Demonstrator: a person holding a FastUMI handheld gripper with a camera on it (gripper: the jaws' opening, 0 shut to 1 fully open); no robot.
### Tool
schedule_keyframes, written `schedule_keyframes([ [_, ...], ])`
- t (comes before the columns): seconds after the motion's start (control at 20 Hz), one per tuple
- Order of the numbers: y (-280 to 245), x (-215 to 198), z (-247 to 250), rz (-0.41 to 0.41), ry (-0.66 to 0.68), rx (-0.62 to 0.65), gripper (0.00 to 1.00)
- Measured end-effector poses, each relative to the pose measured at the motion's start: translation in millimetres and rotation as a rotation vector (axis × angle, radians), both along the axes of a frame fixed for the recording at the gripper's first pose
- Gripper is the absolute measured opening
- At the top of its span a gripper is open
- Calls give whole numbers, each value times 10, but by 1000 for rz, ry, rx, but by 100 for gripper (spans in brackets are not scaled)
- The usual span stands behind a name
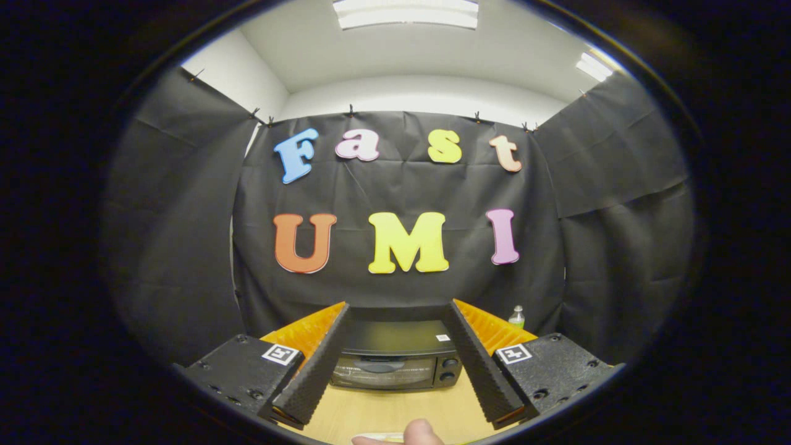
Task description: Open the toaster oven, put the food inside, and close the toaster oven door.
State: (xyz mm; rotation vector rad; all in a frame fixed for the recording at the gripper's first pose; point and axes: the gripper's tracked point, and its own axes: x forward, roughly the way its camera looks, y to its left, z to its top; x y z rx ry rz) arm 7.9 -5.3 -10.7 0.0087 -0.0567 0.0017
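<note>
A black toaster oven (395, 361) stands on the wooden table (395, 411), beyond my fingers and seen through the gap between them. Its glass door is closed, with a handle across the top of the glass and two knobs (449, 369) on its right side. My gripper (395, 309) hovers above the table, open wide with nothing between its fingers. At the near table edge, below the fingers, a rounded pale piece of food (421, 431) pokes into view, resting on something light and flat; most of it is hidden.
A small clear bottle with a green label (517, 317) stands at the back right, behind the oven. Black cloth walls close in the booth at the back and on both sides. Bare wood lies between the oven and the near edge.
</note>
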Motion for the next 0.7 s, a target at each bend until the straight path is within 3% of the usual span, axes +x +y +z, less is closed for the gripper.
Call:
schedule_keyframes([
  [0.25, 240, 469, -247, 73, 39, 14, 100],
  [0.5, 296, 1159, -959, 81, 198, 23, 100],
  [0.7, 184, 1628, -1373, 41, 283, -11, 100],
])
